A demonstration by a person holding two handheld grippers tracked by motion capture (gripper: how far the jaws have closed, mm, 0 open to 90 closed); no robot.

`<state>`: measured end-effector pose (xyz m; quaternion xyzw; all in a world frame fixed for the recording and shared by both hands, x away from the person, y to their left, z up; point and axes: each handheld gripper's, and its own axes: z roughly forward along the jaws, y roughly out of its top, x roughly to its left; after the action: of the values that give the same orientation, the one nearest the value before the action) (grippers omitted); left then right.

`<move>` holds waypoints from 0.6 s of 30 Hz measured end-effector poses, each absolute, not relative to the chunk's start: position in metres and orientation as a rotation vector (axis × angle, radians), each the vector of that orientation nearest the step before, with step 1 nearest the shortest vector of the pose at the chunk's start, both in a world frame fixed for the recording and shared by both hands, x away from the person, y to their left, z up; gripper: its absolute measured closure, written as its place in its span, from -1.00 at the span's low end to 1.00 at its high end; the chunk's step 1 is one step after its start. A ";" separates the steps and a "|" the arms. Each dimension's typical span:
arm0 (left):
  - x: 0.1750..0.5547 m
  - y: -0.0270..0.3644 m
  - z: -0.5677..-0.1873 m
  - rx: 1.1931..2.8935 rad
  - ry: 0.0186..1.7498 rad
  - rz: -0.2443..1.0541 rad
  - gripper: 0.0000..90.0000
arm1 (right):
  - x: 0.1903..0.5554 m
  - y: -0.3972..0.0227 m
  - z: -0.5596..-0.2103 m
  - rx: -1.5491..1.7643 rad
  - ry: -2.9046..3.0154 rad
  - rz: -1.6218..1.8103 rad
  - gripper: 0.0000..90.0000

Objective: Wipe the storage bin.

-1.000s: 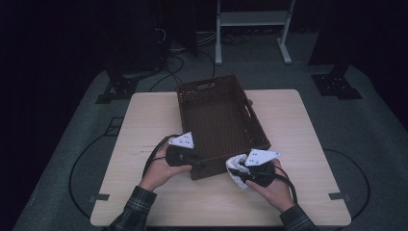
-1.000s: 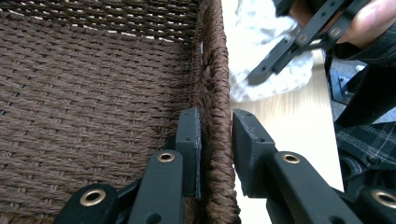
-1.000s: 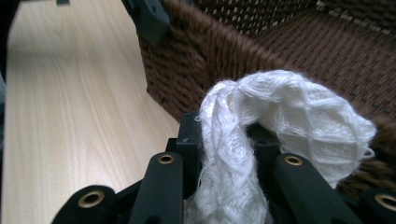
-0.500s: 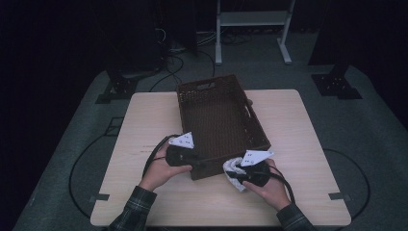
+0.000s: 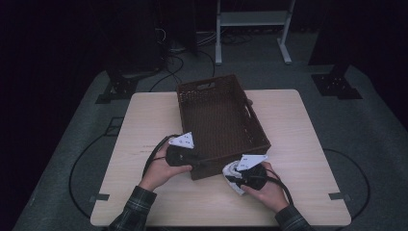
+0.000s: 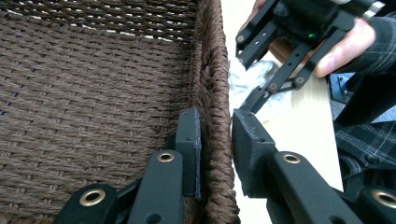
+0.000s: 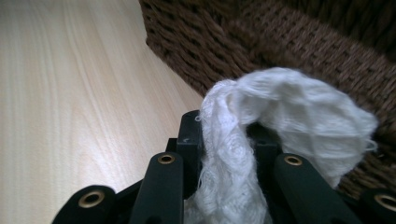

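Basket: brown wicker, sits mid-surface, long axis running near to far, slightly skewed. Your left claw straddles its near wall close to the near-left corner, one jaw inside, one outside. The left gripper view shows a sliver of gap beside the outer jaw, so not fully clamped on the weave; the high view hides that under the grey plate. Your right claw is pinched on a white cloth, jaws tight on the bunched fabric. The right gripper view shows the cloth just beside the basket's outer wall; from above it reads as a pale wad at the near-right corner, low over the surface.
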<state>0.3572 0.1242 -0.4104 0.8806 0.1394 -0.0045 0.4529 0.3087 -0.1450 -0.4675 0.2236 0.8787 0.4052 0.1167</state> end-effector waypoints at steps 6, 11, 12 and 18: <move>0.357 0.124 -0.411 2.171 0.347 -0.012 0.61 | 0.298 -0.148 -0.446 0.630 2.496 1.278 0.59; 0.357 0.124 -0.410 2.175 0.346 -0.012 0.61 | 0.292 -0.149 -0.430 0.615 2.446 1.350 0.59; 0.357 0.124 -0.410 2.175 0.347 -0.012 0.61 | 0.291 -0.149 -0.428 0.605 2.437 1.353 0.59; 0.358 0.124 -0.410 2.179 0.341 -0.010 0.61 | 0.285 -0.146 -0.415 0.558 2.396 1.400 0.59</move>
<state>0.3576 0.1244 -0.4101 0.8816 0.1382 -0.0042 0.4513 0.2853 -0.1459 -0.4151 0.1949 0.8362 0.4887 0.1546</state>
